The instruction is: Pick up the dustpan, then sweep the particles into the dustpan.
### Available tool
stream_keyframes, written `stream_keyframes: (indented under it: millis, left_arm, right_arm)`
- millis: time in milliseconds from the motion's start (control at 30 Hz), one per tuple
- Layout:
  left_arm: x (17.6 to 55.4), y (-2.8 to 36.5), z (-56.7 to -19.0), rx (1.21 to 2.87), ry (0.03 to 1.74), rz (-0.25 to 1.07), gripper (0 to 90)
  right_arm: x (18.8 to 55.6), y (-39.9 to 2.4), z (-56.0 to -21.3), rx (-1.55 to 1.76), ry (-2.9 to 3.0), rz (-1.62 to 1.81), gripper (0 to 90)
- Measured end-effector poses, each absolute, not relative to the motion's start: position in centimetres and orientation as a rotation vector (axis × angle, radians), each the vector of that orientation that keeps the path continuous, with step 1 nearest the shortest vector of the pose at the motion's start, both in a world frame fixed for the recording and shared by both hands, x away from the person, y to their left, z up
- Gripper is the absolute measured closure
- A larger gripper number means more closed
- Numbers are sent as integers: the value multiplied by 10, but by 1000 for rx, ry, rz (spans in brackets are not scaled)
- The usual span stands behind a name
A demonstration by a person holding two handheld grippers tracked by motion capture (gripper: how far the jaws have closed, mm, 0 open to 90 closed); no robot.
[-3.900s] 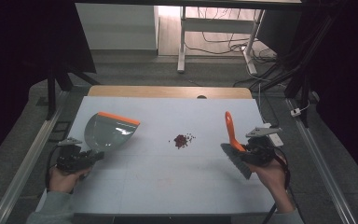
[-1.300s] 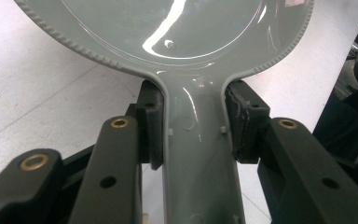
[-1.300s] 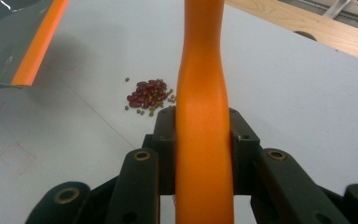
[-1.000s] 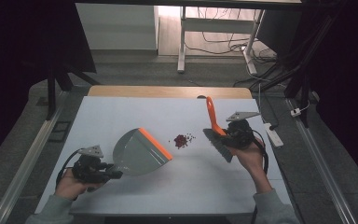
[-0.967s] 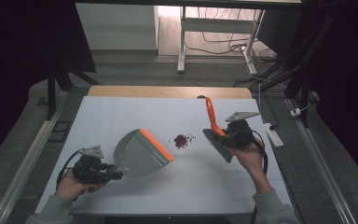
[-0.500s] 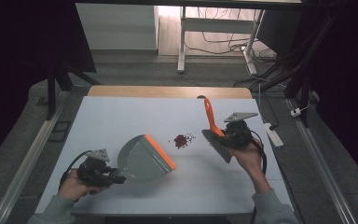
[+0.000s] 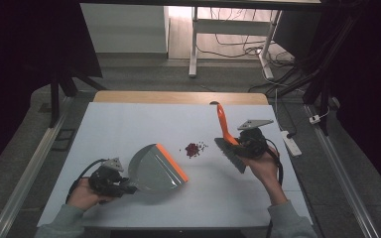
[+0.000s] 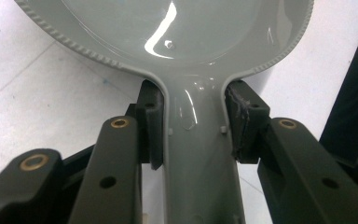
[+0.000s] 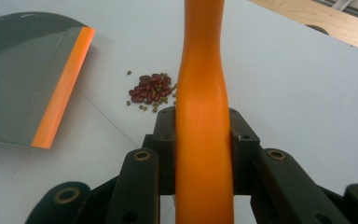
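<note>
Dustpan [image 7: 156, 167]: slid closer to the beans [image 7: 192, 148] than half a second ago, orange lip facing them, mid-desk.
Left gripper [image 7: 110, 179]: jaws clenched on its handle.
Right gripper [image 7: 250, 144]: jaws grasping the brush [image 7: 228, 144], right of the beans.
Meaning: sweeping looks imminent.

The person's left hand [image 7: 82, 192] comes in from seven o'clock and grips the black left tongs [image 7: 120, 184], which lie low over the white tabletop [image 7: 129, 119] pointing toward three o'clock, their jaws closed from both sides on the grey plastic handle of a dustpan [image 8: 198, 154]. The right hand [image 7: 264, 166] reaches in from five o'clock, forearm angled toward eleven, holding the right tongs [image 7: 238, 145] raised with the grey three-cornered plate on top. Their jaws are clamped on the orange plastic handle of a brush [image 9: 204, 121].
</note>
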State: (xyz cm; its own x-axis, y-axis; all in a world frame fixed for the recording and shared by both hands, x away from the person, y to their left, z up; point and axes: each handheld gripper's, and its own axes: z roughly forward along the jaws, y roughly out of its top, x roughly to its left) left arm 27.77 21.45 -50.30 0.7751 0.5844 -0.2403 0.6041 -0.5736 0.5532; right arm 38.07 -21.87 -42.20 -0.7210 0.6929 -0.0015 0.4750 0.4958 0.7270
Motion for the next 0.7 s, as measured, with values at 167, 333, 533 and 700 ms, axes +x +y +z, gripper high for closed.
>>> stream_keyframes:
  millis: [167,333,533,700]
  left_arm:
    - [284,210,-502,2360,877,-33,618]
    - [295,205,-500,2380,857,-41,618]
    - [308,201,-494,2391,855,-57,618]
    - [318,202,-494,2405,856,-70,618]
  right_arm:
    - [384,-215,-421,980,2439,1059,704]
    - [392,-211,-423,1003,2434,1047,704]
    - [410,-204,-428,1055,2427,1045,704]
    - [420,-195,-431,1062,2423,1012,704]
